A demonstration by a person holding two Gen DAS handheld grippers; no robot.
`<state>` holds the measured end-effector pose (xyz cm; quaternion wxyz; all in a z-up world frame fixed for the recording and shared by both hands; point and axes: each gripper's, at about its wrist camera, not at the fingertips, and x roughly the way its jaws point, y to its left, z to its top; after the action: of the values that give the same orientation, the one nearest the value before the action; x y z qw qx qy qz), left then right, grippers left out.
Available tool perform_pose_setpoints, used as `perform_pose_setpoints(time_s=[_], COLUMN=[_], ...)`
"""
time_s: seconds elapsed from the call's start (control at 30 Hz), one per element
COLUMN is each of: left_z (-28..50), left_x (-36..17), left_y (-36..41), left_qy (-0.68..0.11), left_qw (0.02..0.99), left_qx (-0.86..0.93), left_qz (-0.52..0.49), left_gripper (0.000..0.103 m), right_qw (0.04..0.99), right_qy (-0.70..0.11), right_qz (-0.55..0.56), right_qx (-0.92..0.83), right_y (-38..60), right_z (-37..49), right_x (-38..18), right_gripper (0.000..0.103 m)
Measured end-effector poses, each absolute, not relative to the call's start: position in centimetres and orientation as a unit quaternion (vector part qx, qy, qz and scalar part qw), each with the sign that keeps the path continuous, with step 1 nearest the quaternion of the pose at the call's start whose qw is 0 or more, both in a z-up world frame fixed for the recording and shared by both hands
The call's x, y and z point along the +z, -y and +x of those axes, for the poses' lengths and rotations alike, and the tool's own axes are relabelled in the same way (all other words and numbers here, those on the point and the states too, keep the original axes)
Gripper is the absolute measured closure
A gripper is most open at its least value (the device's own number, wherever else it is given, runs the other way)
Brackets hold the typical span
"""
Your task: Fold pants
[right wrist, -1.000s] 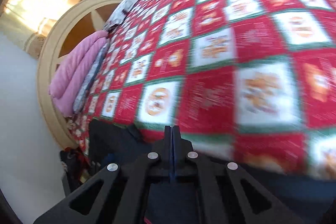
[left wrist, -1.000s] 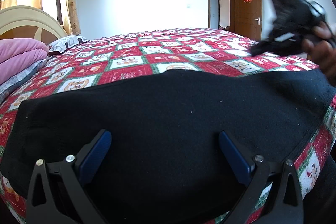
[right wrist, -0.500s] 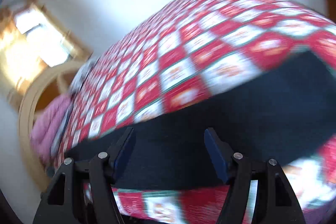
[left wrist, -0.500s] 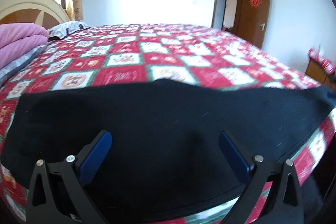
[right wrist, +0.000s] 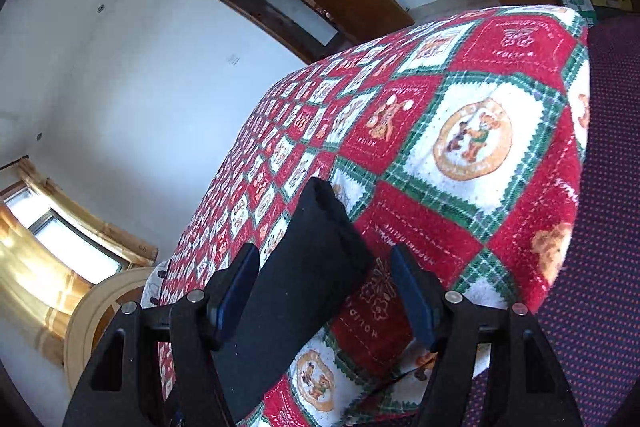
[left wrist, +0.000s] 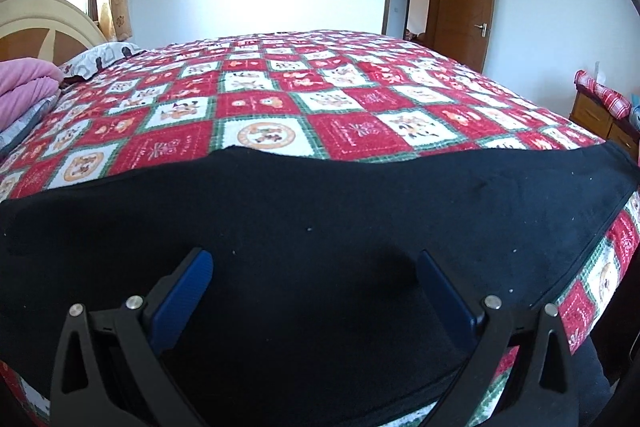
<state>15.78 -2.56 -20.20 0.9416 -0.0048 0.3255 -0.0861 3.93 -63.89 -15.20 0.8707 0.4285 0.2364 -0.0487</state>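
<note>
Black pants (left wrist: 320, 227) lie folded lengthwise along the near edge of the bed, on its red, white and green quilt (left wrist: 260, 107). My left gripper (left wrist: 312, 263) hovers open over their middle, nothing between its blue pads. In the right wrist view, rolled to one side, one narrow end of the pants (right wrist: 312, 259) reaches in between the blue pads. My right gripper (right wrist: 324, 259) stands open around that end; the pads do not press on the cloth.
A cream headboard (left wrist: 36, 23), a pink blanket (left wrist: 24, 83) and a patterned pillow (left wrist: 100, 55) sit at the bed's left. An open wooden door (left wrist: 464, 3) is at the back. A wooden cabinet (left wrist: 600, 115) stands right. The bed's corner (right wrist: 568, 155) drops to a dotted dark cloth (right wrist: 600, 227).
My right gripper went from shut to open and swung fast along the bed to the pants' end, rolling as it went. It left the left wrist view. My left gripper shifted slightly.
</note>
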Motion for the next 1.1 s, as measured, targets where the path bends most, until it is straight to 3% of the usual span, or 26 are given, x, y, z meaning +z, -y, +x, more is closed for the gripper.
perform_pose_setpoints(time_s=[0.5, 0.57, 0.7, 0.77, 0.87, 1.1], left_z=[15.3, 15.2, 15.1, 15.1, 15.0, 14.8], left_x=[-21.0, -21.1, -21.2, -21.1, -21.1, -20.9], left_y=[3.0, 3.1, 3.1, 3.0, 2.9, 2.4], left_qy=[-0.297, -0.293, -0.288, -0.288, -0.287, -0.288], left_qw=[0.951, 0.953, 0.954, 0.954, 0.954, 0.953], left_qx=[-0.081, -0.08, -0.079, -0.081, -0.083, -0.09], left_qz=[0.019, 0.02, 0.019, 0.018, 0.015, -0.008], left_gripper=[0.0, 0.0, 0.0, 0.0, 0.0, 0.0], right_qw=[0.905, 0.908, 0.907, 0.906, 0.907, 0.949], right_qy=[-0.234, -0.233, -0.252, -0.251, -0.234, -0.202], right_qz=[0.349, 0.344, 0.333, 0.337, 0.349, 0.242], right_qx=[-0.063, -0.062, -0.061, -0.053, -0.021, 0.015], right_y=[61.8, 61.6, 61.6, 61.8, 61.4, 54.5], right_z=[7.9, 7.9, 7.9, 8.0, 7.5, 7.2], right_x=[-15.7, -15.8, -16.4, -16.6, -15.8, -10.4], right_gripper=[0.036, 0.04, 0.08, 0.087, 0.089, 0.09])
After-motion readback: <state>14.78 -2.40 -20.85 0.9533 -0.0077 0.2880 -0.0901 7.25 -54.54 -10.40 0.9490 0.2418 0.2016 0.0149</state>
